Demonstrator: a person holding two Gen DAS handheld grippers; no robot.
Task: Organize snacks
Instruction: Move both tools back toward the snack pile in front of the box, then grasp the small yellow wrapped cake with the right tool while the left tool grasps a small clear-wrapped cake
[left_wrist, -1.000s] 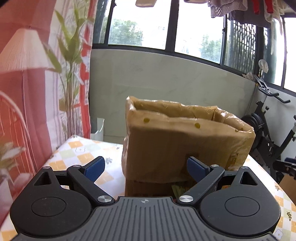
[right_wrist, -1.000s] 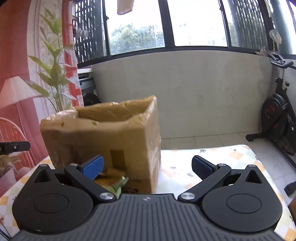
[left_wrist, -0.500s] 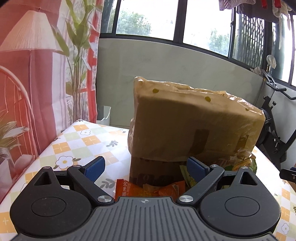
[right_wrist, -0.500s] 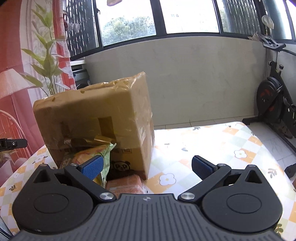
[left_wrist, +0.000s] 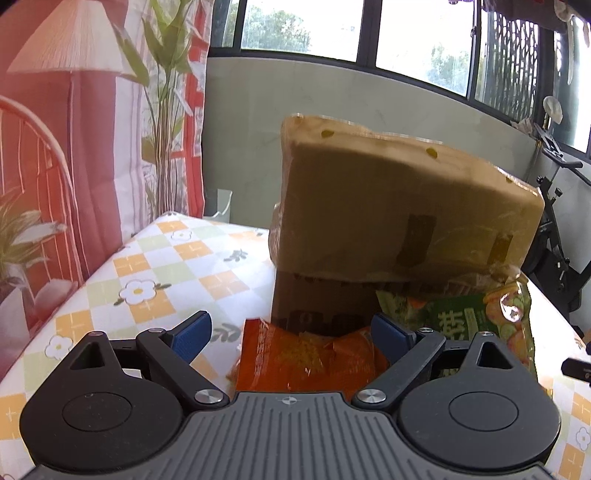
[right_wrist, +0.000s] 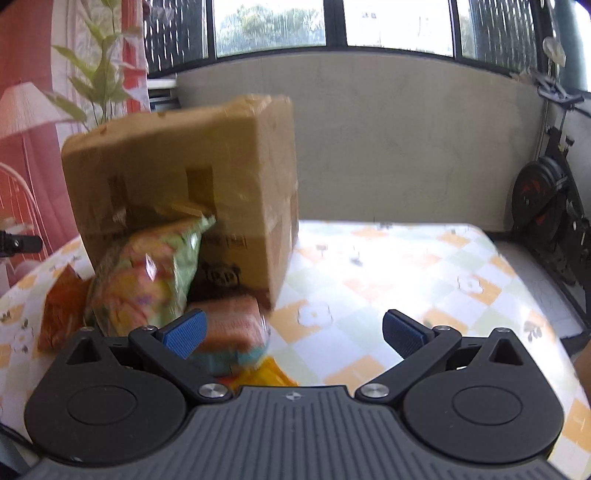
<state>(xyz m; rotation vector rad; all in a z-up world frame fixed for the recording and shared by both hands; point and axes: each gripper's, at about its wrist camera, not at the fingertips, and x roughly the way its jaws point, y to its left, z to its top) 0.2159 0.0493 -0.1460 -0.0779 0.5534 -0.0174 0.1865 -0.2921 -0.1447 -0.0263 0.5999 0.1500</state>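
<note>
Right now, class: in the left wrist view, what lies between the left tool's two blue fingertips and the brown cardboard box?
An orange crinkly snack packet lies there on the table, its far end under the tilted brown cardboard box. The left tool is open above it.

Snack bags beside a tilted cardboard box

The brown cardboard box (left_wrist: 399, 218) leans over on the table. At its base lie 1 orange bag (left_wrist: 306, 358), 1 green bag (left_wrist: 476, 317) leaning against its front, and 1 blurred pink and blue pack (right_wrist: 232, 332).
</note>
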